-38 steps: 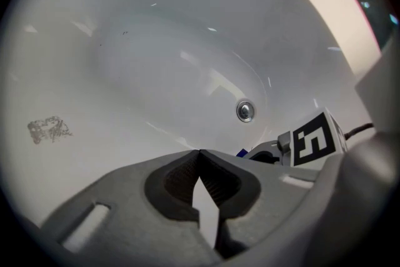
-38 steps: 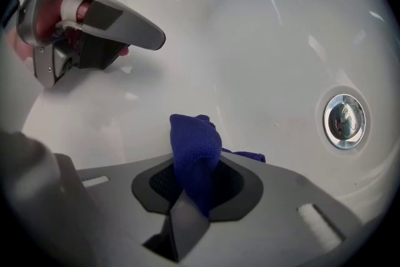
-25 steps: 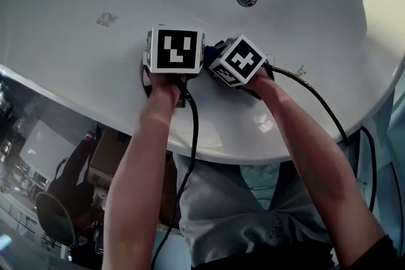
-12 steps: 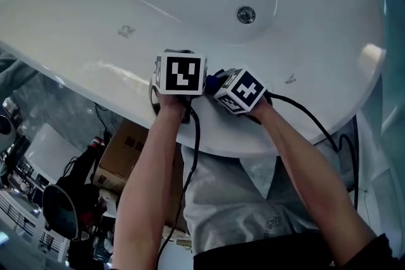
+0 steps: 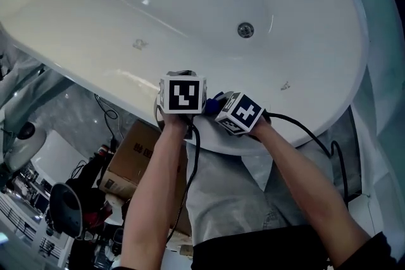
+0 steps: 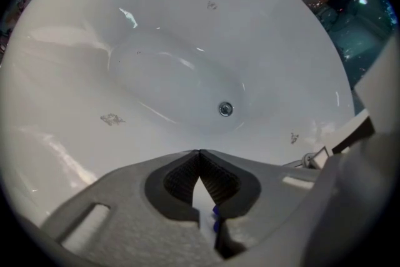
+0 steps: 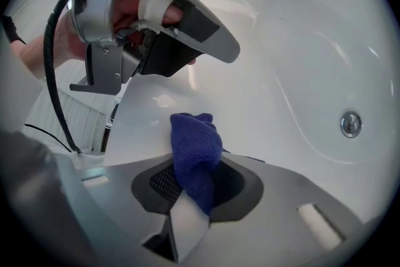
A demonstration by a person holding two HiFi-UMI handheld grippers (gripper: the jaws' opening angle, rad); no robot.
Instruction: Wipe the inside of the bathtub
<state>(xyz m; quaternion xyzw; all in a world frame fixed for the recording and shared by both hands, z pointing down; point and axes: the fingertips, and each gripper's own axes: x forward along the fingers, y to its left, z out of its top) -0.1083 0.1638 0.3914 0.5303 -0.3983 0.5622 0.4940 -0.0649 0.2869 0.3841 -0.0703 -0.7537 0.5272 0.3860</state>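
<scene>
Pulling back from the bathtub [image 5: 304,41], I now hold both tongs at its near rim, higher up than a second ago (wiping looks paused). My right gripper [image 7: 194,181] pinches the nubbly blue cloth [image 7: 195,147]; my left gripper [image 6: 200,159] is pressed together, empty. Glossy white walls curve smoothly toward the round metal drain [image 5: 245,29].

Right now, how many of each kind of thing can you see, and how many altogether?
bathtub: 1
drain: 1
blue cloth: 1
grippers: 2, the left gripper and the right gripper
cardboard box: 1
Total: 6
</scene>
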